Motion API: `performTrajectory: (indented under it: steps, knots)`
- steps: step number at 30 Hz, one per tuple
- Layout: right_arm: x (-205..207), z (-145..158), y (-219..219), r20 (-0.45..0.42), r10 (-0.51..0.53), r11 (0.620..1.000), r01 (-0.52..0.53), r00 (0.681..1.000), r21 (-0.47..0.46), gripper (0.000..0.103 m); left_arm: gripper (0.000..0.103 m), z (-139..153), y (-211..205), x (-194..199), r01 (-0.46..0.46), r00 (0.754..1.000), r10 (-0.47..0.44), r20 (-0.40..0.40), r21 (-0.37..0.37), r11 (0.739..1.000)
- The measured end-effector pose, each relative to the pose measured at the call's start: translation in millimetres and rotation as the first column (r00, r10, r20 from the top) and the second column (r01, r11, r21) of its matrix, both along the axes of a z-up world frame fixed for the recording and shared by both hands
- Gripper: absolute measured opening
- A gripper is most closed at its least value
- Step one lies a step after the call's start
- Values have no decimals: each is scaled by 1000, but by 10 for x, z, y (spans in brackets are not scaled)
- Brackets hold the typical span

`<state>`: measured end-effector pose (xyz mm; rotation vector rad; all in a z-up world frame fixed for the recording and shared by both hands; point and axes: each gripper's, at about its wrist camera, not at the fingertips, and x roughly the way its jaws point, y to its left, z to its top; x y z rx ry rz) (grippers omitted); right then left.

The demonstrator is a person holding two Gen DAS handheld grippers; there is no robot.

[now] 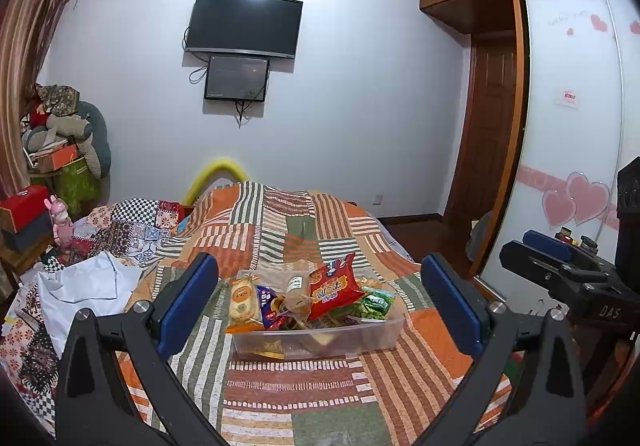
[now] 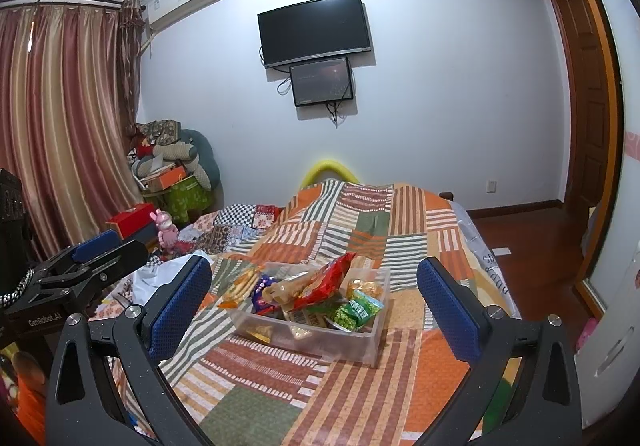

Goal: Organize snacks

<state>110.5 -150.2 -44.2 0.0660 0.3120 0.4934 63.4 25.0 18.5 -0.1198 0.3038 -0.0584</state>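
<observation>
blue-padded fingers [image 1: 188, 302] of the left gripper [image 1: 320, 306] framed the lower part of its view, spread wide with nothing between them. the right gripper [image 2: 316, 306] stood the same way, jaws well apart and empty, hovering above the quilt [image 2: 360, 378] at the near end of the bed. each gripper also showed at the edge of the other's view, held off to the side, apart from the snacks.

a clear bin [image 1: 320, 338] sat on the quilt just ahead of both tools, roughly centred between the fingers in each view. it was already heaped: a red bag [image 1: 332, 284] leaned up above the rim, a round biscuit pack [image 1: 242, 300] stood at the left end, a blue-purple packet [image 1: 270, 304] lay beside it, a tan wrapped piece [image 1: 296, 296] lay near the middle, and a green pack [image 1: 374, 304] lay at the right end. more wrappers lay underneath, too jumbled to name.

no loose snack showed on the quilt around the bin in either view, so gathering looked finished or nearly so. the pile sat untidy, though, with the red bag and the biscuit pack poking over the edge. what likely remained was settling those lower or straightening the pile; whether more was wanted could not be told from this. the white cloth [image 1: 88, 290] and clutter to the left seemed no part of the job.
</observation>
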Motion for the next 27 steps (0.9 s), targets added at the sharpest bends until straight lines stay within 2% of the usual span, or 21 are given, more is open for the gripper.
performTrajectory:
  steps: [27]
  knots:
    - [-19,17,-32,8,-2,1000,2,1000,19,103,103,36,-105,-38,37,999,-37,9,17,999]
